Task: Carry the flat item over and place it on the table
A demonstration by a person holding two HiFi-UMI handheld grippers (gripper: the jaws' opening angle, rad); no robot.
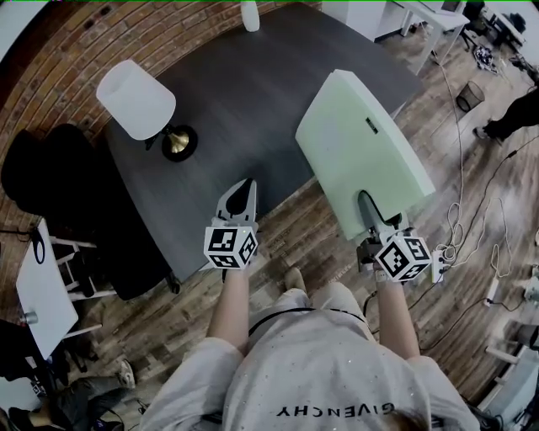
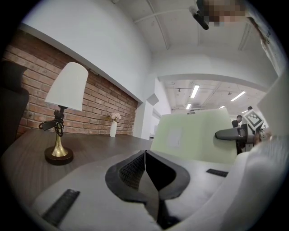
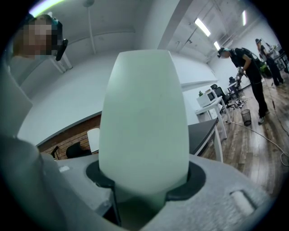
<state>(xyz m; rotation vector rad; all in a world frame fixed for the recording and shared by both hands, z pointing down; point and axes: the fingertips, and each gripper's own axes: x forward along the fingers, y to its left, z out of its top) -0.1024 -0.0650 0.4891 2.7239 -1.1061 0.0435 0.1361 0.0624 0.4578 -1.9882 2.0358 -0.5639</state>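
Observation:
The flat item (image 1: 358, 143) is a pale green board with rounded corners. My right gripper (image 1: 370, 210) is shut on its near edge and holds it in the air. The board hangs over the dark table's (image 1: 253, 93) right front corner and the wooden floor beside it. In the right gripper view the board (image 3: 144, 126) stands between the jaws and fills the middle. In the left gripper view the board (image 2: 194, 135) shows on the right. My left gripper (image 1: 242, 192) is shut and empty at the table's near edge, its pads (image 2: 137, 169) pressed together.
A white-shaded lamp (image 1: 139, 101) on a brass base stands at the table's left, a white vase (image 1: 250, 15) at its far edge. A black chair (image 1: 50, 177) and a small white table (image 1: 42, 286) stand left. Cables (image 1: 459, 227), a bin (image 1: 470, 95) and a person (image 1: 514, 114) are to the right.

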